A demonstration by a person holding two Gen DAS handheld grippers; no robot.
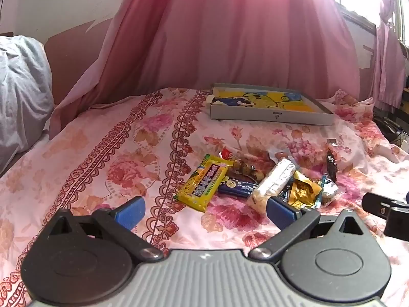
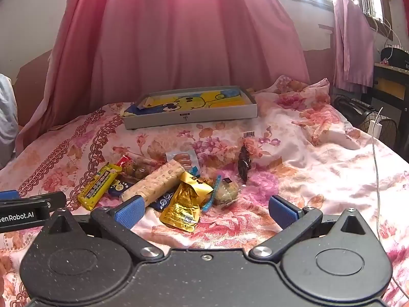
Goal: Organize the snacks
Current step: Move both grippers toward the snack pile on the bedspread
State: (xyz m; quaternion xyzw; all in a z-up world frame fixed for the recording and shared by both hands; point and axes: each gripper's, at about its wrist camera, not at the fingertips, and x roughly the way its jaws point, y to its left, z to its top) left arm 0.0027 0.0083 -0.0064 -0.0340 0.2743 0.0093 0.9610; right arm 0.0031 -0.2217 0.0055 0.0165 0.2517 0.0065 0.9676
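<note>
Both sets of blue fingers are spread wide with nothing between them: the left gripper (image 1: 204,211) and right gripper (image 2: 205,209) sit low in their frames over the floral bedspread (image 1: 102,158). Pink curtains (image 1: 230,38) fill the upper frame, closing off the far edge. Open bedding lies left of centre. A shallow grey box (image 2: 190,113) with a yellow cartoon lining rests above centre. The snack pile (image 2: 163,186) lies mid-frame, just ahead of the fingers: a yellow packet (image 1: 203,183), a pale rice bar (image 2: 156,181), a gold pouch (image 2: 182,204). Wrappers underneath are overlapped and hard to read.
</note>
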